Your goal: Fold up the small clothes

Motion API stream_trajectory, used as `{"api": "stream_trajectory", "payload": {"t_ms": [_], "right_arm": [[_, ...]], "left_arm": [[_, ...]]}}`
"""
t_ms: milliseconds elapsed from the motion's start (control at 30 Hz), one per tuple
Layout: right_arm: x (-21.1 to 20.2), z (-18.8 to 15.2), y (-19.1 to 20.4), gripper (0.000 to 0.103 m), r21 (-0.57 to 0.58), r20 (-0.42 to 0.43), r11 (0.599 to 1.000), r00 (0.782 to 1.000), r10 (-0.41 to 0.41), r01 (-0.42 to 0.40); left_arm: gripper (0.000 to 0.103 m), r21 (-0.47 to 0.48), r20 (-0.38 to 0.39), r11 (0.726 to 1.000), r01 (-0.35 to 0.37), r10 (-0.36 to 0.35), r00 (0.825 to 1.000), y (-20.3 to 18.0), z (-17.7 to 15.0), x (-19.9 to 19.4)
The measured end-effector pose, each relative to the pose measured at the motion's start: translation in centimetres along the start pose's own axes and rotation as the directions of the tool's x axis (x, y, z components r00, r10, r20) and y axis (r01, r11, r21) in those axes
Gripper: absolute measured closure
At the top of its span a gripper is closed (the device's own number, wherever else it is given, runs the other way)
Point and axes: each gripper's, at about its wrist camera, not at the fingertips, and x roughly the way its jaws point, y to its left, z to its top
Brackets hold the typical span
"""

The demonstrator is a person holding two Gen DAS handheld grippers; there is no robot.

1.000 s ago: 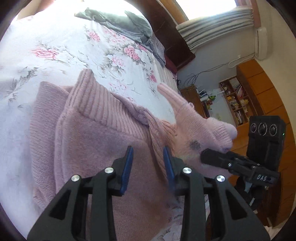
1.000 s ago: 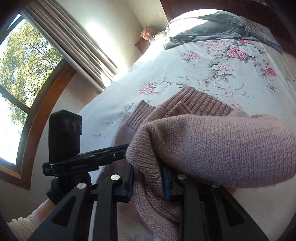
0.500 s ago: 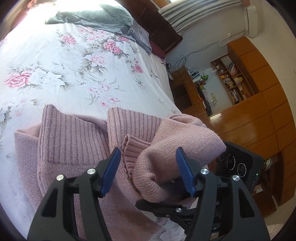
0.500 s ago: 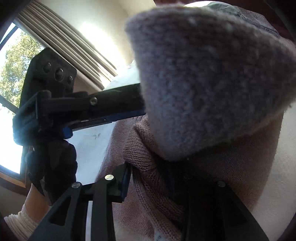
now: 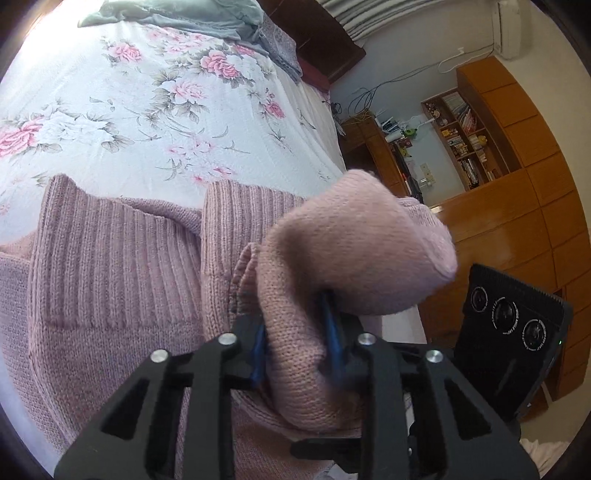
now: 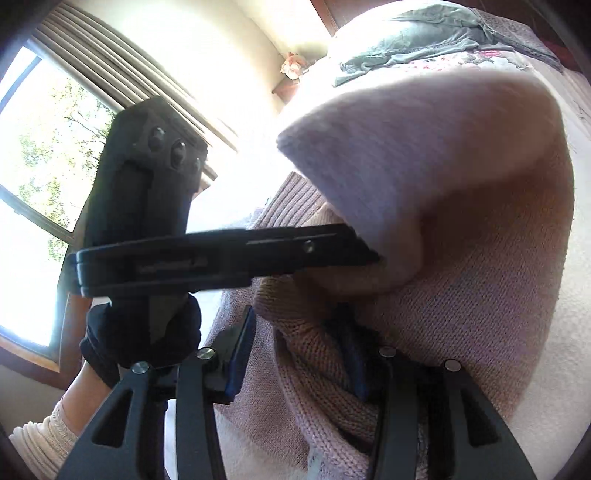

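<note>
My left claw (image 5: pixel 297 354) is pinching a fold of the pink knitted sweater (image 5: pixel 110 266) at the frame's lower centre. My right claw (image 6: pixel 299 354) is gripping the same sweater, above the floral bedsheet (image 5: pixel 147 110).

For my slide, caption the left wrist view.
Left gripper pinches a pink sweater fold over the floral bed.

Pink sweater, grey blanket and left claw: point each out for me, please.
pink sweater (image 5: pixel 110 266): left wrist view, on the ribbed band lying flat on the bed.
grey blanket (image 5: pixel 192 14): left wrist view, on the crumpled heap at the far end of the bed.
left claw (image 5: pixel 297 345): left wrist view, between its blue fingertips, on the pinched knit.
</note>
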Motion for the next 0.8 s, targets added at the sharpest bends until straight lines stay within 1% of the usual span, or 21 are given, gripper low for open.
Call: {"api": "stream_trajectory", "payload": {"t_ms": [33,100,133,167,200,233,267,300,367,400,433,467,567,600,700,733,767,800], "right_arm": [[-0.3,-0.1,0.0,0.055,-0.005,-0.001,1.0,1.0,0.009,-0.009],[-1.4,-0.5,0.3,0.054,-0.003,0.013,1.0,1.0,0.029,-0.029],[-2.4,-0.7,0.4,0.052,-0.009,0.033,0.999,0.999,0.04,-0.04],[-3.7,-1.1,0.5,0.047,-0.019,0.059,0.999,0.998,0.037,-0.036],[-5.1,-1.5,0.5,0.042,-0.031,0.089,0.999,0.996,0.026,-0.024],[-6.3,-2.1,0.6,0.03,-0.041,0.115,0.999,0.993,0.006,-0.001],[-7.4,-2.8,0.8,0.021,-0.055,0.135,0.998,0.991,-0.02,0.027],[-8.1,-3.5,1.0,0.02,-0.077,0.146,0.995,0.988,-0.048,0.06],[-8.0,-5.2,1.9,0.019,-0.133,0.127,0.981,0.984,-0.122,0.139],[-7.3,-6.0,2.7,0.019,-0.162,0.113,0.971,0.981,-0.159,0.176],[-6.7,-6.5,3.4,0.019,-0.189,0.101,0.962,0.979,-0.18,0.196],[-5.6,-5.9,3.6,0.019,-0.205,0.092,0.957,0.978,-0.19,0.205],[-3.2,-6.3,4.6,0.019,-0.235,0.066,0.945,0.974,-0.218,0.228],[-2.3,-6.1,5.3,0.019,-0.251,0.071,0.935,0.968,-0.239,0.249],[-0.5,-6.1,6.0,0.02,-0.289,0.083,0.899,0.944,-0.318,0.329],[-0.3,-5.8,6.6,0.023,-0.29,0.092,0.892,0.938,-0.335,0.347],[-0.2,-5.7,6.4,0.039,-0.283,0.092,0.89,0.933,-0.347,0.359],[-0.2,-5.4,5.9,0.052,-0.271,0.082,0.9,0.94,-0.332,0.342]], "left_arm": [[0.087,-0.026,0.012,1.0,0.008,-0.008,1.0,0.4,0.0,-0.1],[0.089,-0.053,0.029,0.999,0.005,-0.004,1.0,0.9,-0.2,-0.3],[0.089,-0.059,0.037,0.998,0.003,0.0,0.999,1.1,-0.4,-0.5],[0.09,-0.065,0.042,0.998,0.001,0.001,0.999,1.1,-0.6,-0.6],[0.09,-0.069,0.047,0.998,0.002,0.001,0.999,1.3,-0.8,-0.8],[0.09,-0.071,0.051,0.997,0.005,-0.001,0.999,1.4,-0.9,-0.9],[0.09,-0.077,0.055,0.997,0.008,-0.004,0.998,1.5,-1.1,-1.0],[0.09,-0.085,0.059,0.996,0.016,-0.01,0.998,1.7,-1.2,-1.0],[0.09,-0.109,0.065,0.993,0.039,-0.032,0.997,2.3,-1.4,-1.0],[0.09,-0.118,0.069,0.992,0.045,-0.037,0.997,2.4,-1.4,-1.0],[0.09,-0.123,0.072,0.991,0.049,-0.04,0.997,2.6,-1.5,-0.9],[0.09,-0.127,0.075,0.991,0.052,-0.043,0.996,2.6,-1.5,-0.9],[0.089,-0.136,0.077,0.989,0.051,-0.041,0.996,2.5,-1.5,-0.9],[0.089,-0.136,0.075,0.99,0.048,-0.038,0.996,2.5,-1.5,-0.9],[0.089,-0.134,0.069,0.99,0.038,-0.029,0.997,2.2,-1.5,-0.9],[0.089,-0.131,0.066,0.991,0.035,-0.026,0.997,2.2,-1.5,-1.0],[0.088,-0.128,0.064,0.991,0.03,-0.022,0.998,2.1,-1.4,-1.0],[0.087,-0.124,0.061,0.992,0.024,-0.017,0.998,2.0,-1.4,-1.0]]}}
